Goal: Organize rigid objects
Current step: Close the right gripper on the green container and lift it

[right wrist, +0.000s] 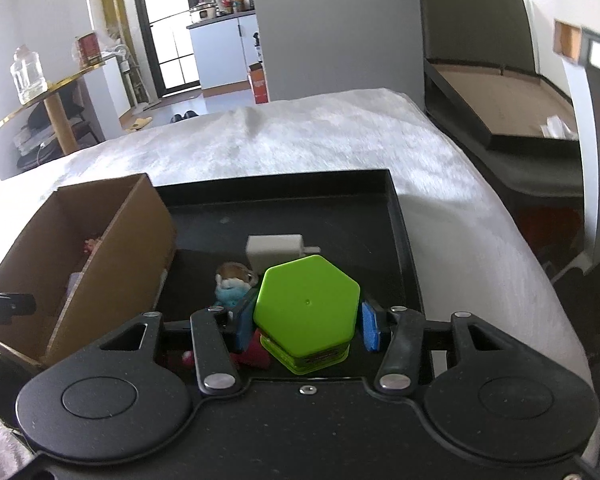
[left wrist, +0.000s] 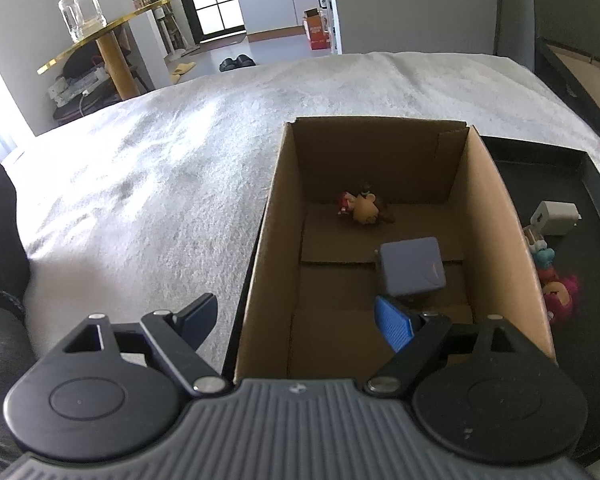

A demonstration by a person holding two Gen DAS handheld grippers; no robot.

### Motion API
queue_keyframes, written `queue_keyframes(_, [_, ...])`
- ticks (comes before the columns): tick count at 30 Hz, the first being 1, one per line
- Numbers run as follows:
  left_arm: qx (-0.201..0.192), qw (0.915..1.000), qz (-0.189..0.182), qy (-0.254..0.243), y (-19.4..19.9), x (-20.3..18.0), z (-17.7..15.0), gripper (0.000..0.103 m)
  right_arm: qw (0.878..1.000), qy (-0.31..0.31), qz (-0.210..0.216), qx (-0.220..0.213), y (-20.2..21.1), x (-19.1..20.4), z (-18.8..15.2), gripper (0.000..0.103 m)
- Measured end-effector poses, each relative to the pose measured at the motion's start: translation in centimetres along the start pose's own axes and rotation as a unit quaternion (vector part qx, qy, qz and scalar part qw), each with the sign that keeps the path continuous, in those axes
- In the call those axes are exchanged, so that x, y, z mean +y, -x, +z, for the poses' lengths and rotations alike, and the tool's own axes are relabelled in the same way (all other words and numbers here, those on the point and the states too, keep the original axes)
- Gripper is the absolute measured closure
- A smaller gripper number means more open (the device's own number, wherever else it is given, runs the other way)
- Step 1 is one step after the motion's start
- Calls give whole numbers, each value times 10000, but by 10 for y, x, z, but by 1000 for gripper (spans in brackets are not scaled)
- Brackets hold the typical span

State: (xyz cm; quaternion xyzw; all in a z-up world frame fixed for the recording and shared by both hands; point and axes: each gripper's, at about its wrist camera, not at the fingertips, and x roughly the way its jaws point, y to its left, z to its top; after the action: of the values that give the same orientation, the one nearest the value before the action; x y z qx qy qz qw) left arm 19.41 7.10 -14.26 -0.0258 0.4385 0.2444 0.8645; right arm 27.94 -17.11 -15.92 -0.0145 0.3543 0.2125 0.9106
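The right gripper (right wrist: 308,324) clamps a green hexagonal jar (right wrist: 307,308) over a black tray (right wrist: 404,240), near a white charger (right wrist: 276,249) and toys (right wrist: 236,284). Left, the open left gripper (left wrist: 296,320) straddles a cardboard box's (left wrist: 260,256) wall; inside lie a blue cube (left wrist: 413,267) and figurine (left wrist: 362,208).

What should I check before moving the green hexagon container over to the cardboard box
1. Right tongs shut on the green container: ok, a pad on each side.
2. Container clear of the black tray: cannot tell.
3. Free floor in the cardboard box: ok, bare space beside the blue cube and small figurine.
4. Left tongs out of the drop path: not ok, open with one finger inside the box.
5. White charger and tray toys untouched: cannot tell, toys sit close to the left pad.
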Motion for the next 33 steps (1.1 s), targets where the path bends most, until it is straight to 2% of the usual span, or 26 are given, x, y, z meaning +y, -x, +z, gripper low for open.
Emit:
queue_keyframes(8, [-44,10000,-20,76,-5,13,-4,19,9995,285,-68,-87,9,20,11,54])
queue_keyframes(15, [-131,9995,-228,169,-5,22,-7,19,9991,367,-146,-151,13,34,21,54])
queue_keyframes(21, [-253,9983,-459,236,-5,25,-10,25,9982,542,-155,-206,16,52,29,54])
queue_keyframes(24, [-267,9978,-549,255,-6,26,-11,37,9977,625,-164,-227,17,62,32,54])
queue_keyframes(26, [-233,9971,-644,324,-8,29,-12,49,9974,658,-162,-240,17,67,33,54])
queue_keyframes(33, [-208,9971,-640,350,-11,31,-17,74,9964,793,-96,-289,17,88,40,54])
